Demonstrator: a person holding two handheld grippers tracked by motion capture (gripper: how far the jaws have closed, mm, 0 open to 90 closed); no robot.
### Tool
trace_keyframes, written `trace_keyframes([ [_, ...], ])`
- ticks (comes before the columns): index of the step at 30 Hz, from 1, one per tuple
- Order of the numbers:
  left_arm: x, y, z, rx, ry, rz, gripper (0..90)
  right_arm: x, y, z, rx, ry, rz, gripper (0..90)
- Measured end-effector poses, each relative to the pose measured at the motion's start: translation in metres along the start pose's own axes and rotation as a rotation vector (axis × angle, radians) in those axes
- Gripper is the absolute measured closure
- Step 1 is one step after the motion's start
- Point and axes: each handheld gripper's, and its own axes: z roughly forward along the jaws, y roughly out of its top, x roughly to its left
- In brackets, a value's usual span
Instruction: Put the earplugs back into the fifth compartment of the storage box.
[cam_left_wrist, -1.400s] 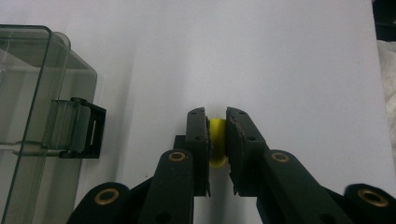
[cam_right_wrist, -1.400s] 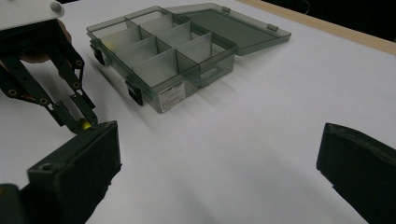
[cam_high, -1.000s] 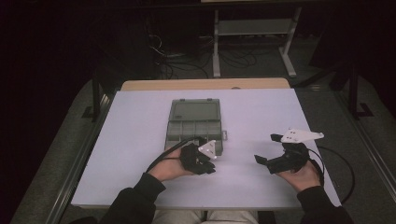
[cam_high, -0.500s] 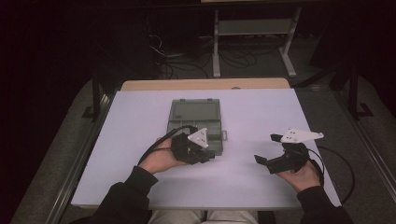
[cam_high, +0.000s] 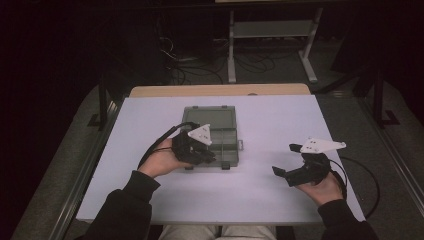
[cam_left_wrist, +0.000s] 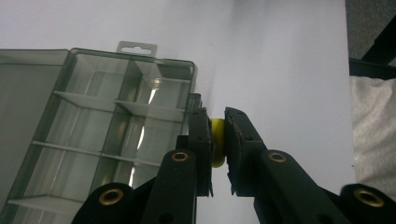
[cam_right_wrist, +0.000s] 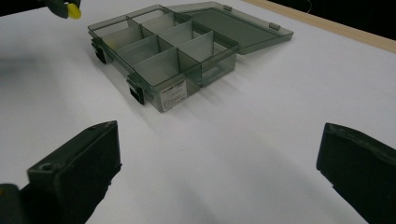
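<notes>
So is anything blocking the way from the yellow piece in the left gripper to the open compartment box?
Nothing visible. The left gripper pinches the yellow piece just beside the box; its lid lies folded back and the nearest compartments look empty.

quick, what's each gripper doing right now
left gripper: closed on a small yellow piece, beside the open compartment box.
right gripper: open, holding nothing, over the white table.

High view overhead facing forward-down, both gripper views close and low, all sharing the compartment box (cam_high: 212, 135).
</notes>
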Motion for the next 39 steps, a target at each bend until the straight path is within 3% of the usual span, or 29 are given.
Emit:
trace_keyframes([
  [11,0.019,-0.019,-0.013,0.016,0.053,-0.071,81.3,0.0,0.0,0.0,-0.001,-0.002,0.001,0.0],
  [22,0.039,-0.055,-0.02,0.014,0.113,-0.192,81.3,0.0,0.0,0.0,0.0,-0.002,0.001,0.0],
  [30,0.046,-0.077,-0.012,0.021,0.116,-0.258,81.3,0.0,0.0,0.001,0.003,-0.002,0.001,0.0],
  [39,0.049,-0.085,0.001,0.041,0.107,-0.282,81.2,0.0,0.0,0.001,0.006,0.0,0.0,0.0],
])
